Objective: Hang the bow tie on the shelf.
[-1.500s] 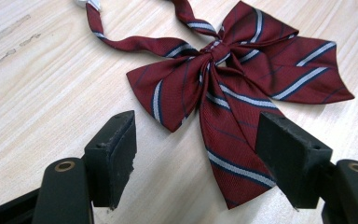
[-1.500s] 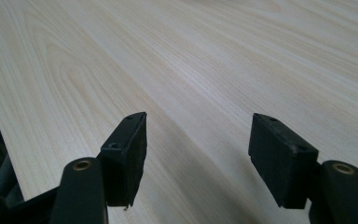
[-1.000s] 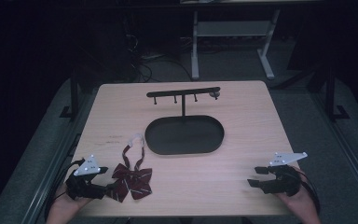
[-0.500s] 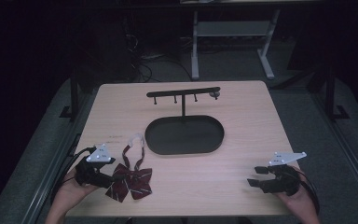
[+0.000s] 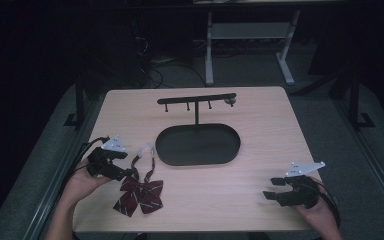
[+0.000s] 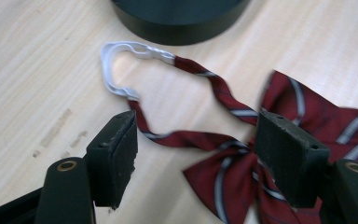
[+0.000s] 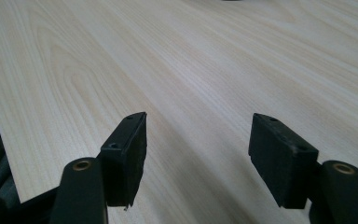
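Observation:
A dark red striped bow tie (image 5: 141, 195) with a thin strap and white elastic loop (image 5: 145, 148) lies at the table's front left. My left gripper (image 5: 124, 173) hovers open right at the bow's upper left edge. In the left gripper view the strap (image 6: 186, 137) and the bow's knot (image 6: 235, 156) lie between the wide-apart jaws, and the white loop (image 6: 114, 63) curls beyond them. My right gripper (image 5: 272, 188) rests open at the front right, over bare wood (image 7: 196, 93), holding nothing.
A black oval tray (image 5: 198, 145) sits mid-table, with a black T-shaped stand (image 5: 196, 101) carrying small hooks rising from its far side. The tray's rim (image 6: 177, 18) lies just beyond the white loop. Light wood stretches between the tray and the right gripper.
My left gripper moved up and to the right from the table's front left corner, reaching the bow tie's strap. The right gripper stayed put.

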The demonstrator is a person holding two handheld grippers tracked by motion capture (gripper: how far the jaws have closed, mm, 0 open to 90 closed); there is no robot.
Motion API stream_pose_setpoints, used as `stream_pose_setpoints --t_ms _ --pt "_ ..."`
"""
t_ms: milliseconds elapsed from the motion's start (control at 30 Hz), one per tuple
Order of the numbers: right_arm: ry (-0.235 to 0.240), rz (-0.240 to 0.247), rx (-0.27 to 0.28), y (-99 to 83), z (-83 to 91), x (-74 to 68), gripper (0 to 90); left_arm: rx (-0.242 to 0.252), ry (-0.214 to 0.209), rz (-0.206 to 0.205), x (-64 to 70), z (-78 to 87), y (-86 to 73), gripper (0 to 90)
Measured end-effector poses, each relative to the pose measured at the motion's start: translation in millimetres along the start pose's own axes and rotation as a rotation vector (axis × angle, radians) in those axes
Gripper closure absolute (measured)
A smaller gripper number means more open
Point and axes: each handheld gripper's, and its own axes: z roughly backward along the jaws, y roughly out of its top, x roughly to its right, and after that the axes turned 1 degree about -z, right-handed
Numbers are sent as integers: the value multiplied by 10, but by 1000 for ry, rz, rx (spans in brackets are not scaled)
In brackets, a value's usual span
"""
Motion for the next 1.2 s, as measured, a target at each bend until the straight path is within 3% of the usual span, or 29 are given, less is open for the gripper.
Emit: stream_pose_setpoints --t_ms 267,533,667,700,800,933,1067,1100,1200 --pt "2 -8 3 -13 8 6 365 -53 -21 39 -220 -113 119 346" --pt "4 3 10 -11 14 -3 365 -94 -42 26 -331 -197 291 409" --pt "4 3 8 -6 22 -15 365 -94 -41 40 -382 -273 346 446" --pt "3 12 9 -6 19 -13 365 -112 -40 42 -410 -302 367 448" --pt "7 17 5 1 7 -27 365 -106 -43 41 -433 -329 378 492" --pt "6 21 5 5 7 -39 365 -108 -38 73 -512 -408 376 526" --pt "5 18 0 7 13 -48 365 -152 -3 91 -592 -531 372 524" --pt "4 20 1 11 12 -50 365 -148 -16 114 -626 -583 370 530" --pt "3 21 3 13 14 -52 365 -153 -15 117 -660 -648 373 557"
